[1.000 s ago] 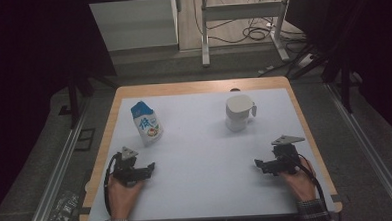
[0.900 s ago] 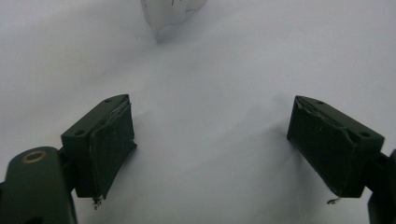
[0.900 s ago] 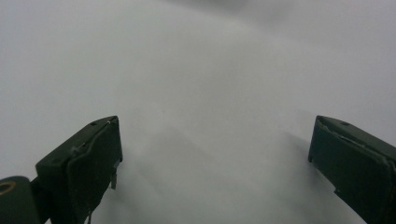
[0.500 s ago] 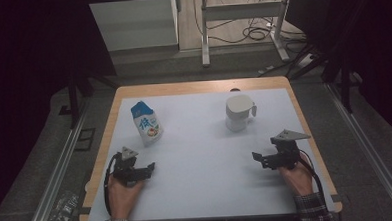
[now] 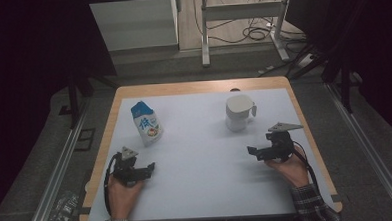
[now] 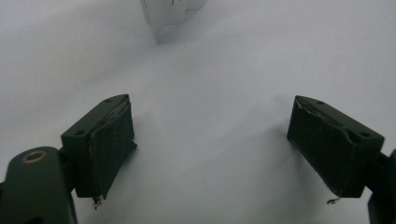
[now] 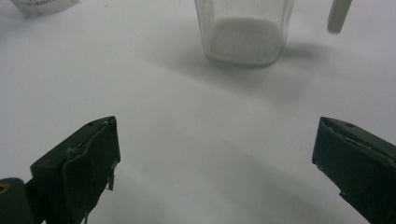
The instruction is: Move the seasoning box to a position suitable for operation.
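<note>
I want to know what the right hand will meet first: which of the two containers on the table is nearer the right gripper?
The white jug with the handle, just ahead of the right gripper. The blue-topped milk carton stands across the table on the left side, nearer the left gripper.

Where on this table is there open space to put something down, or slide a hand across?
The widest bare stretch is the white table cover in the middle, bordered by the milk carton, the white jug, the left gripper and the right gripper. A strip also runs between carton and jug. The near corners are crowded by the person's hands.
</note>
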Demonstrator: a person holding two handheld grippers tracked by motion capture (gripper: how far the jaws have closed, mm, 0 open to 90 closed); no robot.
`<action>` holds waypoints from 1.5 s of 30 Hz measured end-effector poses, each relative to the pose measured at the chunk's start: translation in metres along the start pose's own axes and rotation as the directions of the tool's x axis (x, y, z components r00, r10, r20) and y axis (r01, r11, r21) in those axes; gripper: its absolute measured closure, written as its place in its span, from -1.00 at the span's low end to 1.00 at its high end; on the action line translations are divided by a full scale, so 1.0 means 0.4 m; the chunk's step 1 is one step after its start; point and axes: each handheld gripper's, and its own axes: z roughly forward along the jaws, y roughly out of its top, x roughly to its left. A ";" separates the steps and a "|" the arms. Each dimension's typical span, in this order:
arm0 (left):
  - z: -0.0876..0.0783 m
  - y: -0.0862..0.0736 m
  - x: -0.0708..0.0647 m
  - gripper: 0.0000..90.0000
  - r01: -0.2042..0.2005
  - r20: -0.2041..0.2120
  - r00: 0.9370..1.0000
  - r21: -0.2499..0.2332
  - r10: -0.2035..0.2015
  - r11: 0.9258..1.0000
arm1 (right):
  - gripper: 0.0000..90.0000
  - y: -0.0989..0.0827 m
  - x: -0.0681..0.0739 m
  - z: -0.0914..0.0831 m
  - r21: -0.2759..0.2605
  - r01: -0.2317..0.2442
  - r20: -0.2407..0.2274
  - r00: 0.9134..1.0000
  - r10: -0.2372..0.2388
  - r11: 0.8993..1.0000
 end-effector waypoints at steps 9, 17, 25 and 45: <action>0.000 0.000 0.000 -0.67 0.000 0.000 1.000 0.000 0.000 1.000 | -0.56 0.034 -0.043 0.006 -0.075 -0.008 0.045 0.999 0.011 0.997; -0.001 0.000 0.001 -0.67 -0.004 0.001 1.000 0.003 0.004 1.000 | -0.44 0.069 -0.071 0.024 -0.085 -0.003 0.099 0.995 0.011 0.996; 0.000 0.000 0.001 -0.67 -0.003 0.001 1.000 0.001 0.003 1.000 | -0.39 0.109 -0.099 0.056 -0.061 0.008 0.193 0.981 0.003 0.998; 0.000 0.000 0.001 -0.67 -0.003 0.001 1.000 0.001 0.003 1.000 | 0.29 0.155 -0.126 0.132 -0.095 -0.015 0.251 0.967 0.039 0.995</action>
